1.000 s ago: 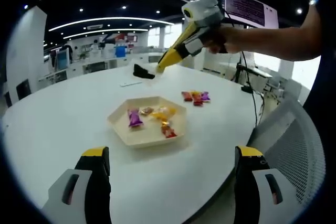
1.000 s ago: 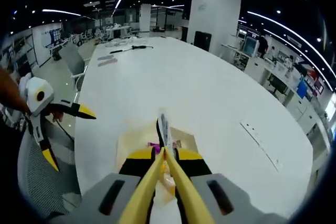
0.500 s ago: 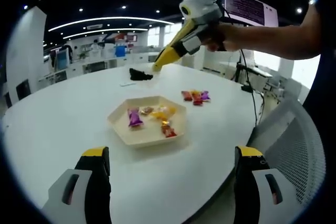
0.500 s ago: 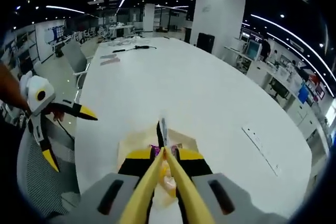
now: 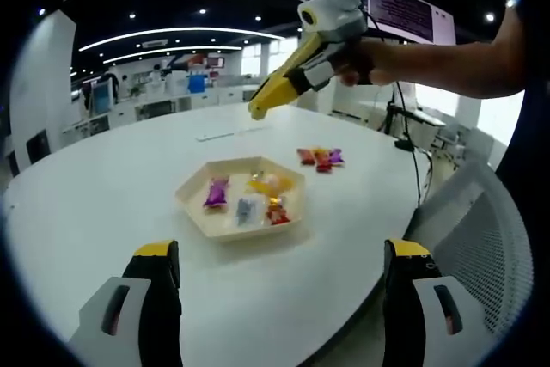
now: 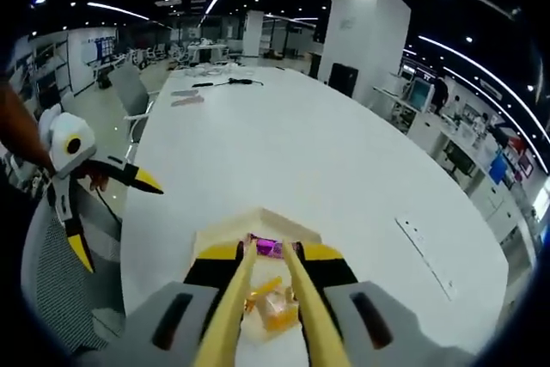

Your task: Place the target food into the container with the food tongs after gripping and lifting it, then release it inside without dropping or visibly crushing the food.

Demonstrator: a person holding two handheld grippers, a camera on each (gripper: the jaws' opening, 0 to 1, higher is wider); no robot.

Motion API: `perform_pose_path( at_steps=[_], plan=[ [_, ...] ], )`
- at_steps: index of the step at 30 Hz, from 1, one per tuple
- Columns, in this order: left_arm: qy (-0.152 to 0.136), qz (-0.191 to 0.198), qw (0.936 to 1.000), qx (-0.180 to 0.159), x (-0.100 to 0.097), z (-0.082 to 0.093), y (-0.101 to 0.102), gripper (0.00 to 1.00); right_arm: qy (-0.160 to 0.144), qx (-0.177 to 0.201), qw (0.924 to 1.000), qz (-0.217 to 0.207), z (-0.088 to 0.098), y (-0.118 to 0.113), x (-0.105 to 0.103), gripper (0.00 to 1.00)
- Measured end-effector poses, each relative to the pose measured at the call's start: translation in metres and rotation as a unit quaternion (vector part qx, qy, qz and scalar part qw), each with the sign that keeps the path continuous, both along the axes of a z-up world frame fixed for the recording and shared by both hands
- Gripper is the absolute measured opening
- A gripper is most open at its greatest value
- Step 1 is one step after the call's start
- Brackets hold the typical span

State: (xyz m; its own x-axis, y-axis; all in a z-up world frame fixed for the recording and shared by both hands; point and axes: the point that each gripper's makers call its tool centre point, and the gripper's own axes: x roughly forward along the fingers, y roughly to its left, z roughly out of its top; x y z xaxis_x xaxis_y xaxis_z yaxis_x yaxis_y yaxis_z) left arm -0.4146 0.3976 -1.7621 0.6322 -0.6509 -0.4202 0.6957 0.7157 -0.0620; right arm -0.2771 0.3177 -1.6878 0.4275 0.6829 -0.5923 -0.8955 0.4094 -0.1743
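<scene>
I am holding the right gripper (image 5: 258, 111) with its yellow tongs (image 6: 262, 285) slightly parted and empty above the hexagonal tray (image 5: 191, 203), where wrapped candies (image 5: 247, 209) are lying; the left gripper (image 5: 279, 268) is gaping wide.

1 hex tray (image 5: 193, 204) w/ ~5 candies (image 5: 215, 193); 3 candies outside (image 5: 320, 159).

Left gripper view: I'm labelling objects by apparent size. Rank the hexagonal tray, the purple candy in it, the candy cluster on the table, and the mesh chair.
1. Mesh chair, though it is nearer the camera.
2. Hexagonal tray.
3. Candy cluster.
4. Purple candy.
</scene>
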Motion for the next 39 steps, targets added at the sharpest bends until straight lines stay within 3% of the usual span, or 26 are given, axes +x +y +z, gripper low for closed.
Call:
perform_pose_path(
  at_steps=[8,18,39],
  plan=[
    [0.0,0.0,1.0,-0.001,0.0,0.0,0.0,0.95,-0.002,0.006,1.0,-0.003,-0.001,-0.008,-0.002,0.25],
    [0.0,0.0,1.0,-0.001,0.0,0.0,0.0,0.96,-0.035,0.031,0.9986,-0.027,0.015,-0.037,0.007,0.27],
    [0.004,0.001,1.0,0.003,0.0,-0.002,0.001,0.96,-0.051,0.019,0.9925,-0.109,0.008,-0.161,0.015,0.28]
  ],
)
